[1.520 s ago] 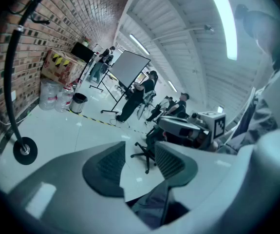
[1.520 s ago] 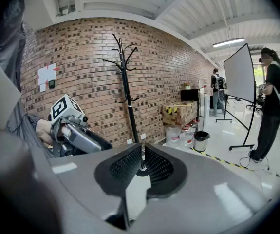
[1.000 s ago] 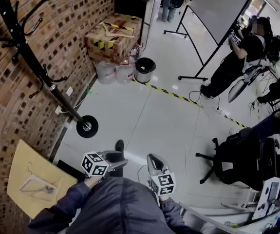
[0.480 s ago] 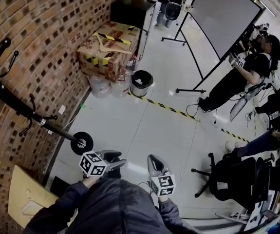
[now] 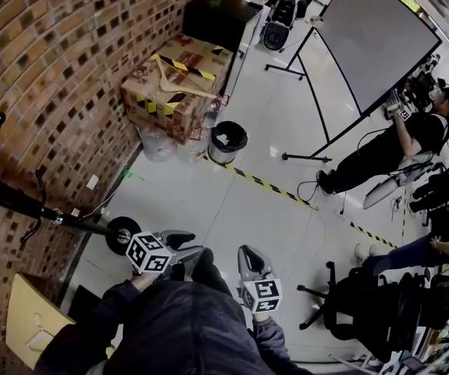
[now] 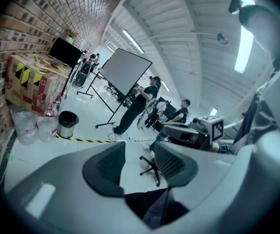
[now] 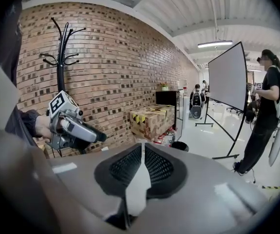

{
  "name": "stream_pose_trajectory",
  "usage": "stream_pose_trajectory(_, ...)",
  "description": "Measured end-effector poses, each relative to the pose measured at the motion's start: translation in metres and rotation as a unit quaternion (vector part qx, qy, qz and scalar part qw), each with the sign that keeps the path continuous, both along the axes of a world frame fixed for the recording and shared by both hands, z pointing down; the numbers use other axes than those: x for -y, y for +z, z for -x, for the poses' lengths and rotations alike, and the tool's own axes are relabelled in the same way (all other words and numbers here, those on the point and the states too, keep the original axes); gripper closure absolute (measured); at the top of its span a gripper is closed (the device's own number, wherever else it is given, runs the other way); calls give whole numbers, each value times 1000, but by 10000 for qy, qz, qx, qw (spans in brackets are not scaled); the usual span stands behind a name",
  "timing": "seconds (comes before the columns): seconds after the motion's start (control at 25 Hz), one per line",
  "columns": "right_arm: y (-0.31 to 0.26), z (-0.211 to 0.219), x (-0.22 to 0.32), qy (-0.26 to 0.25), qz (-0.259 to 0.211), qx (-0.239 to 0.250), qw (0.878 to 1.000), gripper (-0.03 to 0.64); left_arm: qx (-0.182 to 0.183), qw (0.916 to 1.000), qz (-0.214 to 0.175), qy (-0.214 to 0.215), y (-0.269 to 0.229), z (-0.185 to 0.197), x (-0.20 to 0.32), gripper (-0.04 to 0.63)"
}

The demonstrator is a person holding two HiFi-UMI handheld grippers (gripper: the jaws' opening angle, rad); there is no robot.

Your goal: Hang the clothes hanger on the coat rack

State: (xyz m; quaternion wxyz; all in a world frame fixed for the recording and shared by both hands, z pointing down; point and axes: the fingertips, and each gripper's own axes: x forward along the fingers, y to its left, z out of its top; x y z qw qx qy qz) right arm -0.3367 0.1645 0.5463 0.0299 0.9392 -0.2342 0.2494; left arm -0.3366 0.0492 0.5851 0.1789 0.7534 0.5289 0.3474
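black coat rack [image 5: 21, 204] near, left gripper [image 5: 183, 244] parted and empty, right gripper [image 5: 247, 258] closed on nothing: we risk missing the hanger [image 5: 40, 339].

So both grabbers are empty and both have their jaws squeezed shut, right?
Not quite. Both are empty, but only the right gripper is squeezed shut. The left gripper has its jaws apart, with just the floor showing through the gap. The left gripper view shows this.

Red print on the cardboard box [image 5: 173, 84] is too blurred to read.
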Motion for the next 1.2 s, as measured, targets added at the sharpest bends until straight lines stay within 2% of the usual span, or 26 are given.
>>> stream_pose_trajectory(0.2,7,-62,-8,-178,-15,-65,9998,607,71,9998,-73,-156,5,-53,-6,426)
stream_pose_trajectory(0.68,18,-246,-77,-613,-209,-56,9979,604,32,9970,-353,-691,3,-241,-59,426)
stream_pose_trajectory(0.84,23,-298,-95,-862,-210,9,9961,597,19,9948,-381,-948,-2,-287,-72,426)
stream_pose_trajectory(1.04,28,-356,-82,-1379,47,-14,9904,583,95,9910,-453,-1255,0,-331,-60,426)
stream_pose_trajectory(1.2,39,-405,-49,-1760,186,40,9842,565,165,9879,-440,-1476,8,-363,-38,426)
